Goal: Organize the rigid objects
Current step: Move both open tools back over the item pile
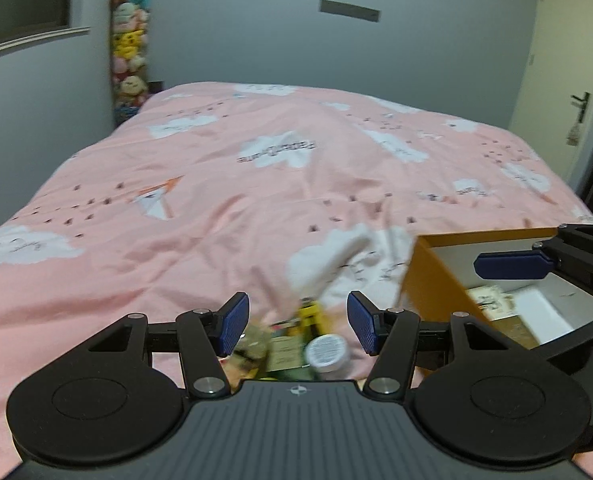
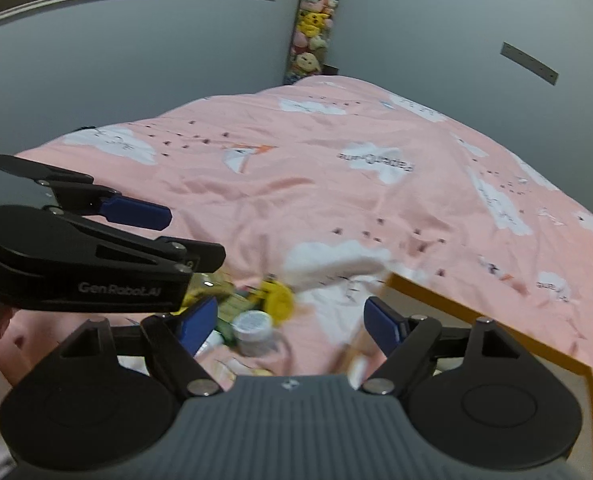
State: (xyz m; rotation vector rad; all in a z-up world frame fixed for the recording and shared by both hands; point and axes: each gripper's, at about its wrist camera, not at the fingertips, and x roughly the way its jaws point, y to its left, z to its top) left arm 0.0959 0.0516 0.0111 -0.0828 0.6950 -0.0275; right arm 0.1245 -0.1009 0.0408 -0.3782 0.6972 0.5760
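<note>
On the pink bedspread (image 1: 176, 240), near its front edge, lies a small blurred pile: a white-lidded jar (image 1: 328, 354), a yellow toy (image 2: 274, 296), a green box (image 1: 286, 354) and a crinkly clear packet (image 1: 252, 346). Rest of pile too smeared to name.

Left gripper (image 1: 298, 324) hangs just above the pile, jaws apart, nothing between the blue pads (image 1: 234, 320); jar shows in the gap below them, not touched.

Right gripper (image 2: 292, 326) also apart, nothing clamped. It sits between pile and box in its own view, jar just beside its left pad (image 2: 198, 322). From the left wrist view one right finger (image 1: 510, 264) reaches over the box opening.

Orange box (image 1: 428, 280) with pale inside stands open on the bedspread, just right of the pile. Some flat printed item (image 1: 488, 298) lies in it, blurred.

Far back: grey wall (image 1: 256, 20), tall stack of plush toys (image 1: 130, 40) in the corner, door (image 1: 568, 60) at right.
</note>
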